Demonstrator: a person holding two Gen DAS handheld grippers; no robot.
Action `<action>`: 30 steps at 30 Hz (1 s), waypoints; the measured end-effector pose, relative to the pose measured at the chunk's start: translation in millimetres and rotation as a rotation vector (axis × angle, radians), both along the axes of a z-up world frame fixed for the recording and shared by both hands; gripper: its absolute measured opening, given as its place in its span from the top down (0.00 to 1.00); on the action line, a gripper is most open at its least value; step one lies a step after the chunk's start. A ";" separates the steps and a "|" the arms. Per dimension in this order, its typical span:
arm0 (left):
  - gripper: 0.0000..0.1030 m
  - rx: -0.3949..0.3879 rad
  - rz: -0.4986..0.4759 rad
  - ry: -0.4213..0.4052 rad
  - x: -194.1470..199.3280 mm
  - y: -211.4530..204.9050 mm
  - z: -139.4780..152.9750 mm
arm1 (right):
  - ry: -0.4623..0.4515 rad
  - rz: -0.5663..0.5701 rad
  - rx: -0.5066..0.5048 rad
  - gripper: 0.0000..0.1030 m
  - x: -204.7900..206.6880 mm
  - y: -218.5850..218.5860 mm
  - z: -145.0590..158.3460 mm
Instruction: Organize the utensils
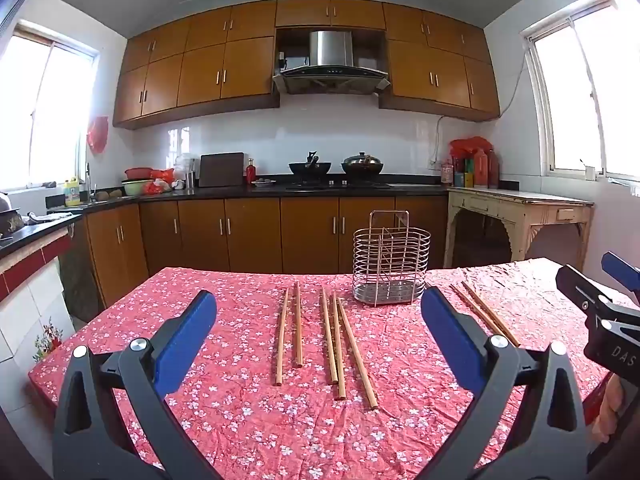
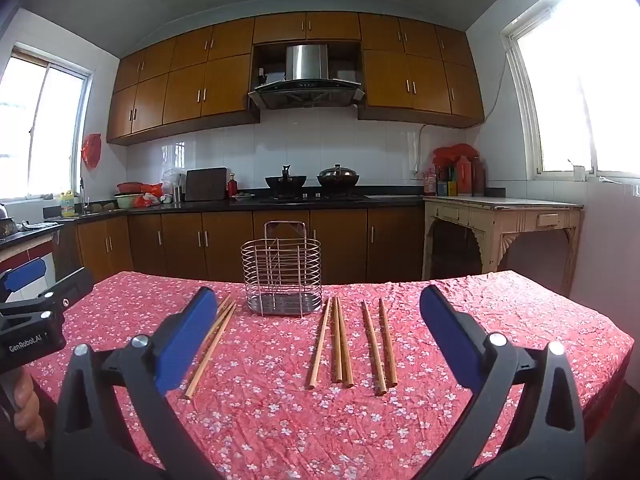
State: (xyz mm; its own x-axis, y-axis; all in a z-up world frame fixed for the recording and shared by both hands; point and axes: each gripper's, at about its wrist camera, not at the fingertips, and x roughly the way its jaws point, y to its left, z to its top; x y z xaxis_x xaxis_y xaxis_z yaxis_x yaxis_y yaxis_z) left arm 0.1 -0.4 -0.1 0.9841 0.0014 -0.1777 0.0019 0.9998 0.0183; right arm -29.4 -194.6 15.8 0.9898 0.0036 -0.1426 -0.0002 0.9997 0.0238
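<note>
I am holding my left tool (image 1: 319, 334) and my right tool (image 2: 313, 332) low over the near edge of the desk (image 1: 224, 432), which is lying under a crumpled red cloth printed with small white flowers, and both are standing with their blue-padded jaws spread wide and nothing between them. As I am judging it, the sorting is not yet begun: the round copper-coloured wire utensil basket with a steel drip tray (image 2: 281, 276) is standing upright toward the far edge of the desk, about midway along it, and I am seeing nothing inside its wires. All the long light-brown wooden chopsticks are lying flat on the cloth in front of it. Toward the left end a pair (image 1: 290, 330) is lying side by side, and just right of it three more (image 1: 340, 340) are lying close together, fanning a little toward me. Beyond the basket's other side, toward the right end, a further group (image 2: 352, 344) is lying in a loose row of five. The sticks nearest the basket, partly hidden behind a pad in each view, I am not counting with confidence. So every stick I am seeing is waiting to be lifted and stood in the basket, and neither tool is touching one.
</note>
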 end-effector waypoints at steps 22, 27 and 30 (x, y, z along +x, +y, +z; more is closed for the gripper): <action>0.02 0.003 0.001 0.000 0.0 -0.2 0.0 | 0.002 0.001 0.007 0.04 -0.2 -0.2 -0.4; 0.02 0.002 0.001 0.000 -0.1 -0.2 0.0 | 0.003 0.001 0.005 0.04 1.6 2.1 2.6; 0.02 0.002 0.001 0.001 -0.1 -0.2 0.0 | 0.004 0.001 0.006 0.04 0.7 1.7 1.1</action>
State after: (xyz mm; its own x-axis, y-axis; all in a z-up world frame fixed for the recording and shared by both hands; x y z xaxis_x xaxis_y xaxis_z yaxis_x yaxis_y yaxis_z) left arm 0.0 -0.7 0.0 0.9840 0.0030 -0.1782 0.0007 0.9998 0.0208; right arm -28.7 -192.8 16.9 0.9892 0.0050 -0.1463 -0.0007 0.9996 0.0294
